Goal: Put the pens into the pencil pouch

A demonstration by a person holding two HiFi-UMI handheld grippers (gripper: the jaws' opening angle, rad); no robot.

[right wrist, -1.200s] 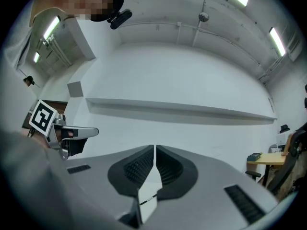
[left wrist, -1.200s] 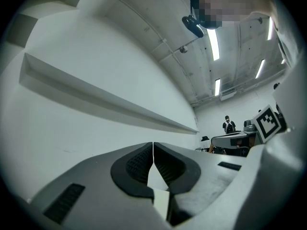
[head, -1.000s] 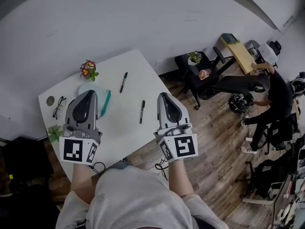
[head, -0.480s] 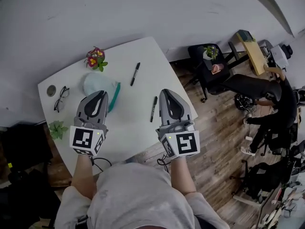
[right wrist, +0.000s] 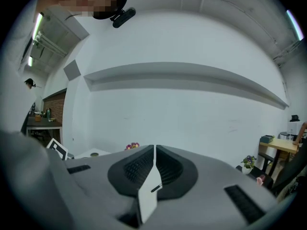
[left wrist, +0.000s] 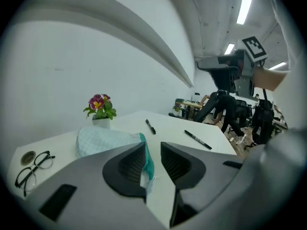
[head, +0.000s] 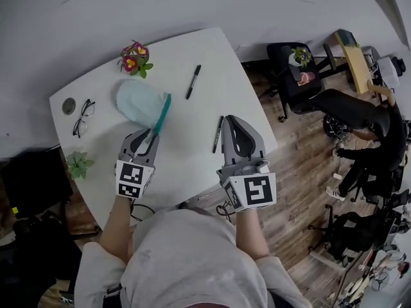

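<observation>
Left gripper low, fingers slightly apart; right gripper higher, fingers together, both forearms forward.

Mint pencil pouch lies flat, far pen and near pen loose nearby.

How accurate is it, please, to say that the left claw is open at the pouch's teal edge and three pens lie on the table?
Not quite: two pens lie there, not three. The head view shows only the far pen and the near pen. The rest stands: the left claw is open at the pouch's teal edge.
</observation>
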